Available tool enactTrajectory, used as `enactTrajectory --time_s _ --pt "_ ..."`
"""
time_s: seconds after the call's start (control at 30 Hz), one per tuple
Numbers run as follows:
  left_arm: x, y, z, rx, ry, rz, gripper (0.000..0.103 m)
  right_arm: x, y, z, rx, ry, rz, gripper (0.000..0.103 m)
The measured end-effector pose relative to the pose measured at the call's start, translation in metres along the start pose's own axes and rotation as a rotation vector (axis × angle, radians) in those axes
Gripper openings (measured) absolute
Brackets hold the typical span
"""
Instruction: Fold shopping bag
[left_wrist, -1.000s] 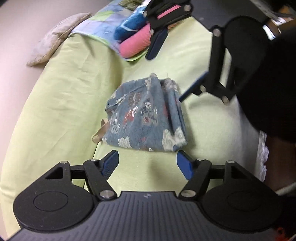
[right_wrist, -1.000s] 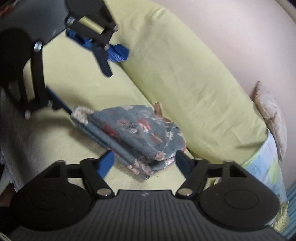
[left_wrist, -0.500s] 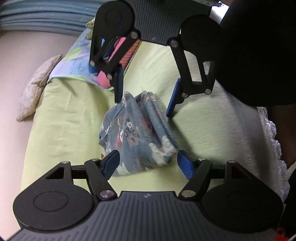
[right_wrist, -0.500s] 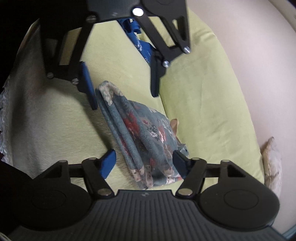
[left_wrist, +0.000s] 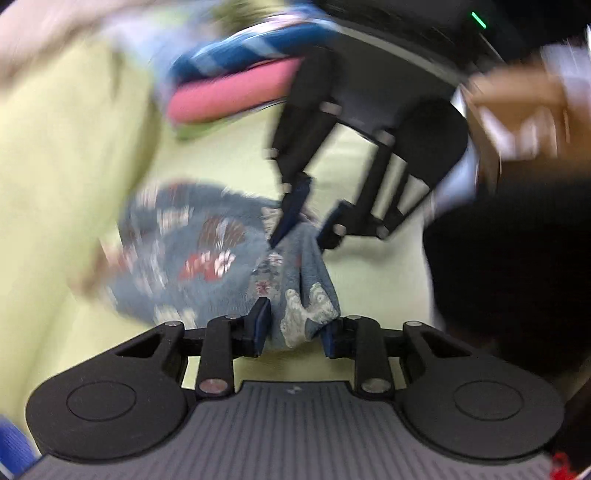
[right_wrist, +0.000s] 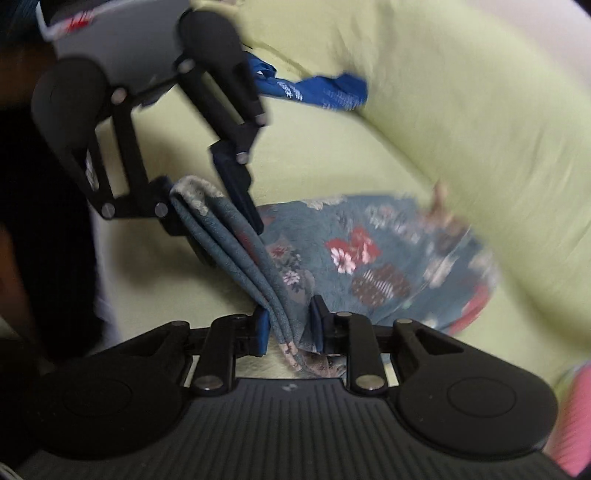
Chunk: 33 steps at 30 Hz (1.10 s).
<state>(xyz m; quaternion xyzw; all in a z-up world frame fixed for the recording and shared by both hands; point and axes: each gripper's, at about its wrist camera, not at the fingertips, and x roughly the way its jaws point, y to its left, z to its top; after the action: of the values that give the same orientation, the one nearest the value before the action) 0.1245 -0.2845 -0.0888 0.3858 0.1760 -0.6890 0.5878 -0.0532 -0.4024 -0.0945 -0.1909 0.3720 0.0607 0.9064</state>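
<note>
Gripping both ends of one bunched edge: the left gripper (left_wrist: 295, 328) is closed onto the near corner of the shopping bag (left_wrist: 207, 254), and the right gripper (right_wrist: 288, 328) is pinched tight on the stacked layers at the opposite end of that same edge. The bag, blue-grey cloth with a floral print, lies part-folded on the yellow-green sofa seat (right_wrist: 332, 147), toward its back edge where the seat meets the backrest (right_wrist: 461, 92). Judgement: the step in hand is carrying this held edge over for another fold. To do it well, keep both pinches level and the edge taut between them, lift just clear of the seat, and lay all layers down together so none slips out. A blue strap (right_wrist: 325, 92) on the seat carries white lettering, too blurred to read; no other writing is legible.
</note>
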Motion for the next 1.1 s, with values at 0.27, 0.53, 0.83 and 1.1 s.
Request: enactTrajectory --time_s 0.27,0.53,0.83,1.1 --pt "0.011 0.069 -0.004 -0.557 0.046 -0.195 0.032 0.015 -0.068 0.013 0.42 0.019 0.393 0.02" --pt "0.018 0.075 -0.015 -0.682 0.07 -0.216 0.031 0.013 -0.054 0.018 0.26 -0.043 0.292 0.023" --pt "0.014 0.082 0.0 -0.662 0.08 -0.183 0.031 0.034 -0.106 -0.017 0.857 -0.064 0.421 0.013" --pt "-0.031 0.033 0.017 -0.382 -0.002 0.126 0.026 0.06 -0.13 -0.024 1.153 0.011 0.509 0.01"
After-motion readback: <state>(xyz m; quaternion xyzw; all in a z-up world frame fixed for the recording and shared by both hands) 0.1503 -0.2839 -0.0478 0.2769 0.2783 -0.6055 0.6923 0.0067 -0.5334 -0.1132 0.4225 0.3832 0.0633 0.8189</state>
